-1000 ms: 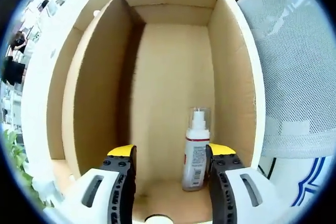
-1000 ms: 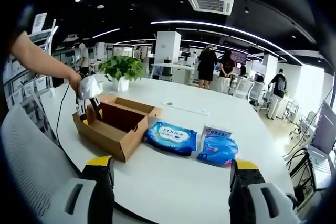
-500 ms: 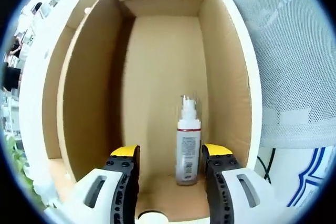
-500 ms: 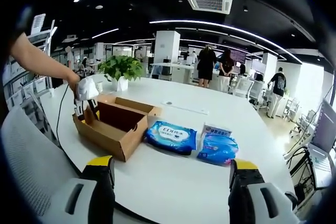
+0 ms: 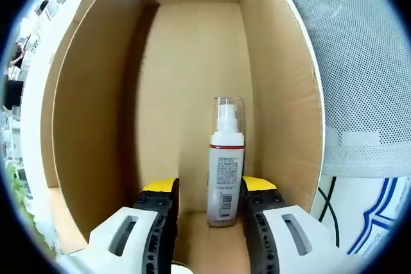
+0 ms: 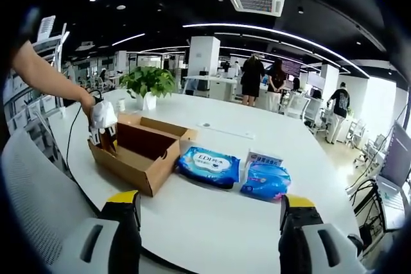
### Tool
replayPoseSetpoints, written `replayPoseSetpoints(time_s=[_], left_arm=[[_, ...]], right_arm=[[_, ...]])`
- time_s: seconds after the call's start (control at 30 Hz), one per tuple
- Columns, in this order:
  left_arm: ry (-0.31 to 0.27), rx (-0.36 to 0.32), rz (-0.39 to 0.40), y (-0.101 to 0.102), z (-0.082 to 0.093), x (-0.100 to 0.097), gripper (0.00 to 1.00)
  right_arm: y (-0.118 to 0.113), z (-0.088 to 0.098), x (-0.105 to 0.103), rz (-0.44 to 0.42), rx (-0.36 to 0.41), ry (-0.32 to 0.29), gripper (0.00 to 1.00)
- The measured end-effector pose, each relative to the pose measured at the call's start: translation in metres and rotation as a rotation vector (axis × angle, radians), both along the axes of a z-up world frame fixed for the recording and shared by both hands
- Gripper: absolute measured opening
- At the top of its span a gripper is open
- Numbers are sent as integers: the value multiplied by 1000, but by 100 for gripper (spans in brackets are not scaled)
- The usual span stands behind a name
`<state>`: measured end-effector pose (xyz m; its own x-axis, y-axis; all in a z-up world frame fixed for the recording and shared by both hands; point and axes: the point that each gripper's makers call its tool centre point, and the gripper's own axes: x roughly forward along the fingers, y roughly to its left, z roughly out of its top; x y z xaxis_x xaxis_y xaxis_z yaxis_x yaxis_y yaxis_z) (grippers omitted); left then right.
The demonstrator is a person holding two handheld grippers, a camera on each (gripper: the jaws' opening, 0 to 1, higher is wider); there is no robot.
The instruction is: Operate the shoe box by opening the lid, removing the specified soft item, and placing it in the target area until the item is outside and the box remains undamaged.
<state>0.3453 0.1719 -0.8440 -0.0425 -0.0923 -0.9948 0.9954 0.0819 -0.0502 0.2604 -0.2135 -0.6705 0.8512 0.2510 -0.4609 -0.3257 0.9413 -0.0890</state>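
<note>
Inside the open box [image 5: 282,94], left tongs [image 5: 209,190] sit spread either side of the upright spray bottle [image 5: 225,158], not clamped. Right tongs [image 6: 204,213] hang released above the counter [image 6: 212,216], wipes packs [image 6: 210,166] beside the box.

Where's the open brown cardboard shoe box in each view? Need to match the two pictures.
Left gripper view: the open brown cardboard shoe box spans most of the picture, seen from inside, with a white spray bottle between the left gripper jaws.
Right gripper view: the box sits left of centre on the white round table.
Shared landmark: the left gripper, reaching into the box's left end in the right gripper view.
</note>
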Motion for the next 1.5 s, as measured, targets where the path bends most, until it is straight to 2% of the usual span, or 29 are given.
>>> replayPoseSetpoints(time_s=[0.13, 0.17, 0.2, 0.37, 0.7, 0.8, 0.83, 0.87, 0.93, 1.13, 1.5], left_arm=[[-9, -3, 1, -1, -3, 1, 25], [-30, -7, -22, -2, -5, 4, 25], [-34, -5, -4, -2, -8, 2, 24], [-27, 1, -11, -2, -7, 2, 24], [-37, -1, 24, -2, -6, 2, 24], [-41, -7, 39, -1, -6, 3, 24], [-41, -5, 54, 0, -6, 3, 23], [-38, 10, 106, 2, -6, 2, 23], [-38, 17, 112, 1, -5, 3, 23], [-47, 26, 103, 1, 0, 5, 22], [-87, 23, 153, 2, 11, 11, 20]], right_arm=[[0, 0, 0, -2, -2, 1, 89], [-1, 0, 0, -3, -2, 0, 89], [-1, 0, 0, -5, 0, -1, 89], [-2, 0, 0, -7, 2, 0, 89], [-1, -1, 0, -3, -2, 7, 88], [-1, -1, 0, -3, 0, 5, 88], [-1, -1, 0, -3, 1, 5, 88], [0, -1, 0, -3, 3, 4, 88], [0, 0, 0, -3, 4, 3, 88], [1, 0, 0, 2, 7, 2, 87], [4, -1, -1, 14, 12, 8, 86]])
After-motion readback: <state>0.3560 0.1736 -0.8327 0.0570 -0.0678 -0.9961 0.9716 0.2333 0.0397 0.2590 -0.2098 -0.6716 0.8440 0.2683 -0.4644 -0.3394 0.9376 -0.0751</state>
